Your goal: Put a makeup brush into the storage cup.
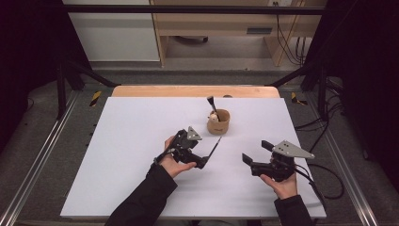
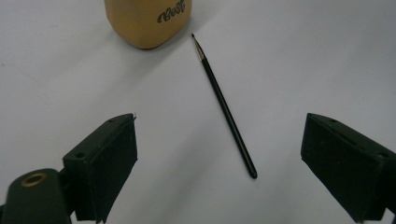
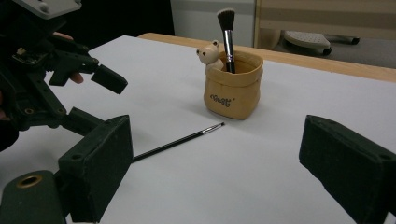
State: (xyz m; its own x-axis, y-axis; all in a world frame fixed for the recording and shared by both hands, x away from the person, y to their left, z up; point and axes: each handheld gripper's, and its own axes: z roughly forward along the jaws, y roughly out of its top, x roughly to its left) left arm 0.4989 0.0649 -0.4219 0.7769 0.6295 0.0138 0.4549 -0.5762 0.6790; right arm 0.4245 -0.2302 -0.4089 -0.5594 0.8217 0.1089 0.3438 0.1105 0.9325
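Right gripper view: soft tan pouch [image 3: 232, 91] (bear figure [image 3: 209, 54] inside) holds a fluffy brush [image 3: 227, 35]; thin black brush [image 3: 180, 141] lies beside. Both grippers [image 2: 219, 154] [image 3: 215, 158] spread, empty.

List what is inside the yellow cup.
Inside the cup stands a makeup brush, bristles up, with a small bear figure at the rim beside it. The cup's wall hides the brush's lower handle and anything at the bottom.

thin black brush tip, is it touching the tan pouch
Apart. In the left gripper view a strip of white table shows between the thin black brush tip and the tan fabric pouch.
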